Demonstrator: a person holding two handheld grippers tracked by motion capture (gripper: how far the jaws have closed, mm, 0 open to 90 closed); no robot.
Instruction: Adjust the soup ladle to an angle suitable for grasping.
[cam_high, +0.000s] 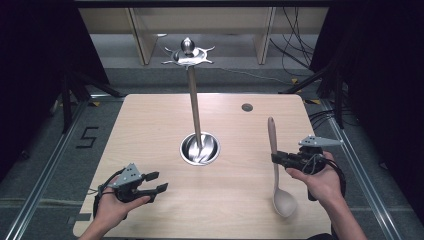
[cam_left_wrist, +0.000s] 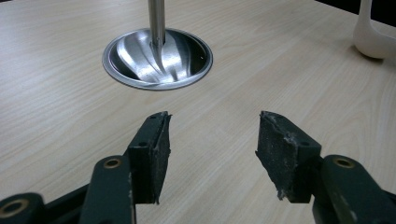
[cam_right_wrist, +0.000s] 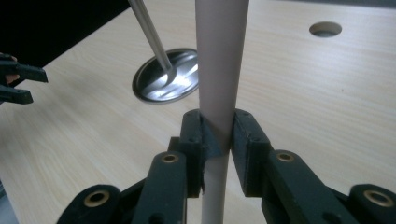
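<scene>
Even overhead light, tabletop bright; surroundings dark; glare on steel dish; soft shadows; near jaws slightly blurred.

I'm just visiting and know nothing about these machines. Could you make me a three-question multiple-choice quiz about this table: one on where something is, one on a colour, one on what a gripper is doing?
1. Where does the metal stand's round base sit?
A. near the table's middle
B. at the left edge
C. on the floor

2. What colour is the ladle?
A. red
B. pale beige
C. black

3. What is the right gripper doing?
A. hanging open
B. clamping the ladle's handle
C. gripping the stand's pole

Answers:
1 A, the high view shows the base mid-table.
2 B, handle and bowl are pale beige.
3 B, the jaws press the handle from both sides.
</scene>
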